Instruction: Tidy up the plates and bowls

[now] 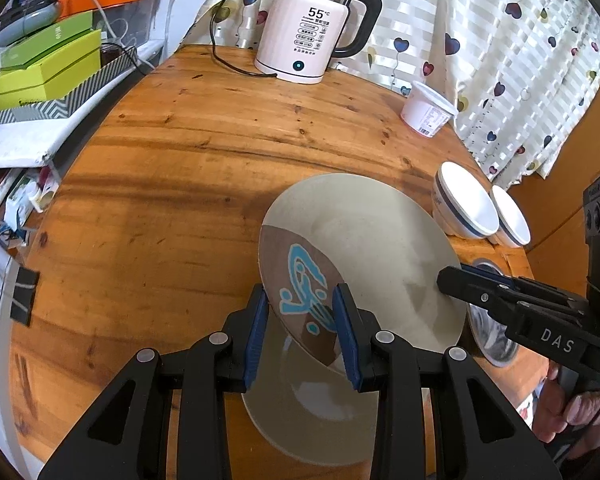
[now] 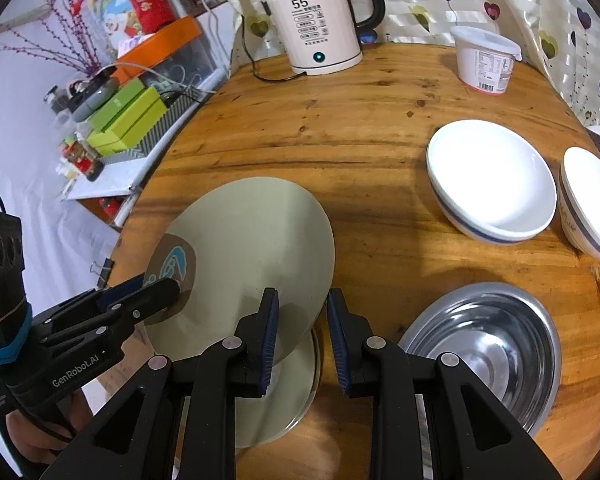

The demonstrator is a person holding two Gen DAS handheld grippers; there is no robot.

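At the far left, stacked lime-green boxes [image 2: 130,118] sit on a cluttered side shelf beside the round wooden bench [image 2: 340,128]. The left claw [image 1: 300,334] has its blue-padded jaws part-way closed on the brown-and-blue patterned edge of a round beige plate [image 1: 364,248], holding it tilted above a second beige plate [image 1: 320,412] that lies flat on the bench. The right claw [image 2: 302,342] straddles the opposite rim of the tilted plate; its jaws stand apart with a visible gap on the right side, so whether it actually clamps the plate cannot be told. At the back stands a white electric kettle [image 2: 320,28]. Right of the plates rests a shiny steel bowl [image 2: 488,344], with two white blue-banded bowls [image 2: 490,180] beyond it and a white lidded tub [image 2: 486,60] near the heart-print curtain [image 1: 500,40].
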